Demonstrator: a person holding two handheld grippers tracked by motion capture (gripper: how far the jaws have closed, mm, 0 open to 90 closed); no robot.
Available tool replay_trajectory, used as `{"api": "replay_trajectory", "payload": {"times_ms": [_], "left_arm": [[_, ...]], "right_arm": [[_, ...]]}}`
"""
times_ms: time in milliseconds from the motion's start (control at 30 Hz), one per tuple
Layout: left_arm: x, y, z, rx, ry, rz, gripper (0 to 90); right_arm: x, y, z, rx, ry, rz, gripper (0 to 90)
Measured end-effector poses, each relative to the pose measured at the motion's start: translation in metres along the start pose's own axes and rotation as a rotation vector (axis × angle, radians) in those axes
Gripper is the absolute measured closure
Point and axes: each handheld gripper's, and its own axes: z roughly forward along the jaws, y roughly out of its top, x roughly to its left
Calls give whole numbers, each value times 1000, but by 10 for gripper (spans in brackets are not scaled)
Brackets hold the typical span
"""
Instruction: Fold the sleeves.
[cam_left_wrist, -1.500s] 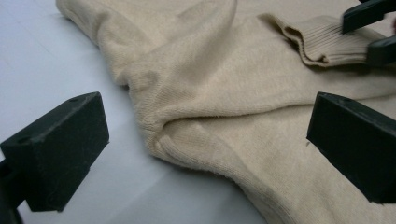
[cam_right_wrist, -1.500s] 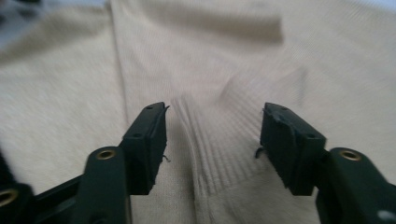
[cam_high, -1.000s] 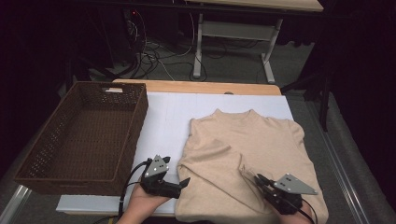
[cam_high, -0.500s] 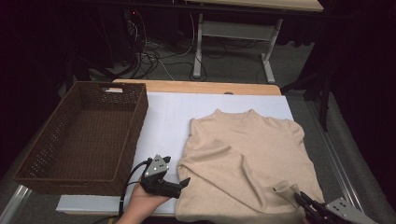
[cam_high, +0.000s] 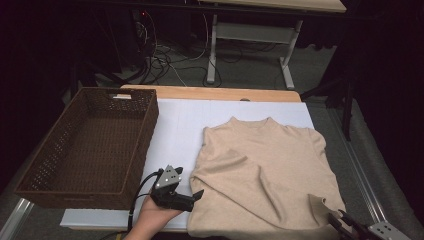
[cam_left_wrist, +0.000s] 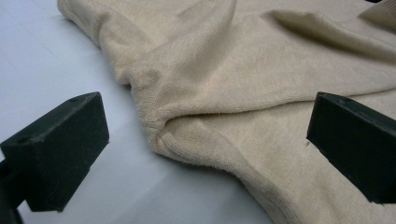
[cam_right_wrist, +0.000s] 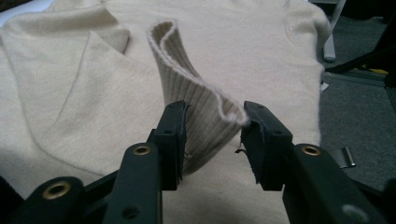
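Note:
A beige knit sweater (cam_high: 265, 165) lies flat on the white table cover, neck toward the far side. My left gripper (cam_high: 192, 197) rests at its near left edge, open wide. In the left gripper view the folded hem (cam_left_wrist: 196, 135) lies between the spread jaws with neither pad touching it. My right gripper (cam_high: 336, 220) is at the near right corner. Its jaws have just been opening. The ribbed sleeve cuff (cam_right_wrist: 205, 116) stands loosely between them, unsqueezed. The same cuff (cam_high: 316, 201) pokes up in the high view.
A brown wicker basket (cam_high: 145, 135) stands empty on the left of the table. The white cover (cam_high: 185, 125) is bare between basket and sweater. The table's right edge (cam_high: 360, 175) runs close beside the right gripper. Cables and desk legs lie beyond the far edge.
My right gripper has moved right toward the table's near right corner, taking the sleeve cuff with it, and its jaws have parted. The left gripper has stayed where it was.

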Motion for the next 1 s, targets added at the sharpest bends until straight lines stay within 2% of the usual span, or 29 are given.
{"api": "replay_trajectory", "payload": {"times_ms": [233,400,500,600,667,733,767,800,833,867,933,1000], "left_arm": [[-4,1,0,0,-2,3,0],[1,0,-3,-8,3,-21,0],[2,0,-4,-10,9,-25,0],[1,0,-4,-2,9,-17,0],[1,0,-3,2,8,-13,0],[1,0,-2,2,5,-10,0],[1,0,-1,3,3,-9,0],[1,0,-1,3,2,-6,0],[0,1,-1,2,-1,-2,0],[0,1,-1,-1,-4,-1,0],[-1,3,0,-8,-11,2,0],[-1,7,3,-10,-25,-6,0]], "right_arm": [[-6,3,-5,-29,-11,0,560],[-8,13,-4,-73,-26,-32,567],[-15,13,12,-17,-28,-60,550],[-23,3,22,30,-1,-70,483],[-22,-5,23,74,26,-80,457],[-20,-13,25,122,31,-77,450],[-18,-15,26,120,20,-85,471],[-17,-14,27,125,3,-90,563],[-16,-12,26,136,-17,-106,705],[-15,-11,26,142,-24,-126,789],[-11,-10,24,143,-46,-137,852],[-4,-9,14,117,-69,-140,855]]}}
